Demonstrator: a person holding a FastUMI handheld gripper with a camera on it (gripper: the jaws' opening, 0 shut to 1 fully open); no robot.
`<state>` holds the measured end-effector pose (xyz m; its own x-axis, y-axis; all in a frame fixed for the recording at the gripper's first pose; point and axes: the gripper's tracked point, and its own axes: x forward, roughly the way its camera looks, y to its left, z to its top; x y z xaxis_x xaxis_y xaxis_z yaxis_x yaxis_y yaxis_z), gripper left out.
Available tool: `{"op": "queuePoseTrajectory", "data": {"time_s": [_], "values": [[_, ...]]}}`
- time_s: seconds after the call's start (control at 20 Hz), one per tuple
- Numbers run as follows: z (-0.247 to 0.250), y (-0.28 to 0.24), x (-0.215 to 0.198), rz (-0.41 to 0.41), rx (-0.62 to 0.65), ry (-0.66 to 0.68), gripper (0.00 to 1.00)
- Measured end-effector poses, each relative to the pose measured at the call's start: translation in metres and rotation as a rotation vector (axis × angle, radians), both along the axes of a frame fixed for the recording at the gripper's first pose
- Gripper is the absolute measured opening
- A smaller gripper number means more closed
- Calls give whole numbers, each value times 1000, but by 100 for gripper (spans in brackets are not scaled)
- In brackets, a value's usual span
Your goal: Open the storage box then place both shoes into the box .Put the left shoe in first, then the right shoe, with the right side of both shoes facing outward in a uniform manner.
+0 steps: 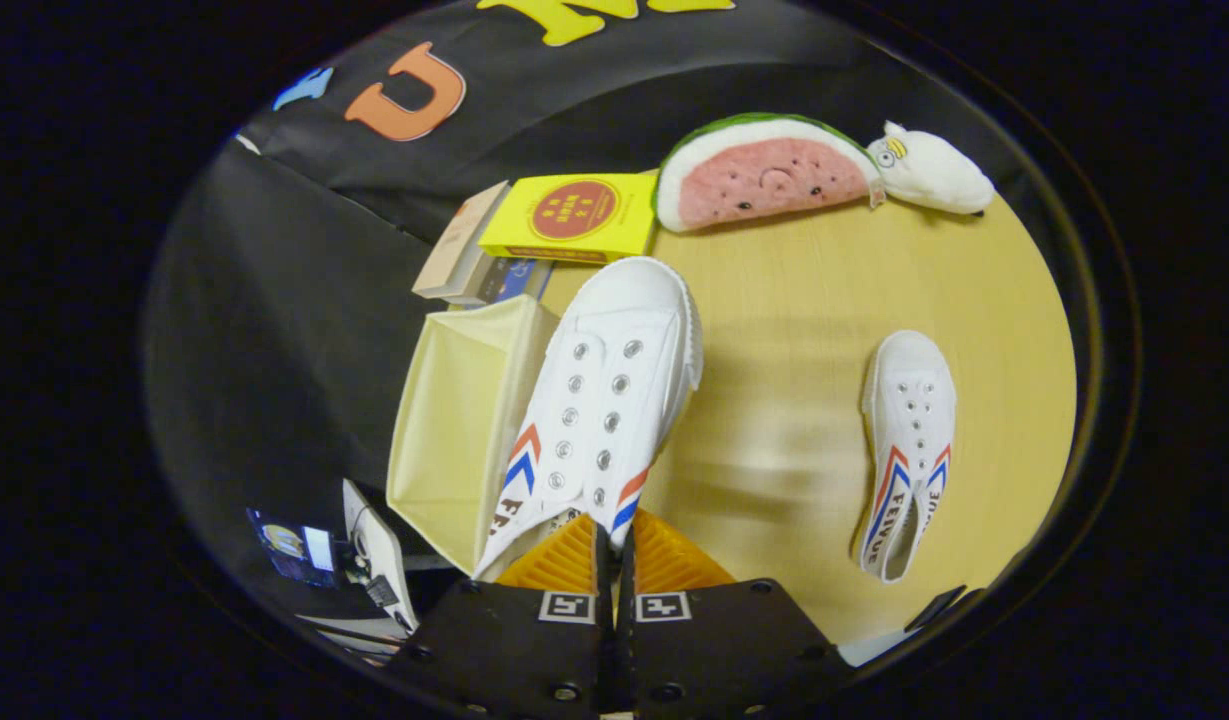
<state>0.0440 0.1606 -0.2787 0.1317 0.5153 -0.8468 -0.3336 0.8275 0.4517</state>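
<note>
On the wooden table (804, 300), the gripper (610, 560) is clamped nearly closed on a white sneaker's (599, 400) heel beside the open cream storage box (454, 420), the second sneaker (909, 440) lying well apart.

Heel of the held shoe (599, 400) hidden behind the fingers of the gripper (612, 560); contact point not visible, grip probably on the heel edge. Storage box (454, 430): right wall and part of the interior masked by that shoe. Small box (459, 245) under the yellow box (574, 215) partly covered. Second shoe (909, 450) lettering too small to read.
</note>
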Motion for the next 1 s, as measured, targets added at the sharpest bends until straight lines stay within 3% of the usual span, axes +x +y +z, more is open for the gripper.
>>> {"op": "queuePoseTrajectory", "data": {"time_s": [0.2,0.4,0.75,1.0], "values": [[33,42,-22,71,21,-38,0],[33,97,-42,113,18,-26,0],[3,185,-49,64,12,-33,0],[-28,205,-47,20,-34,-39,0]]}}
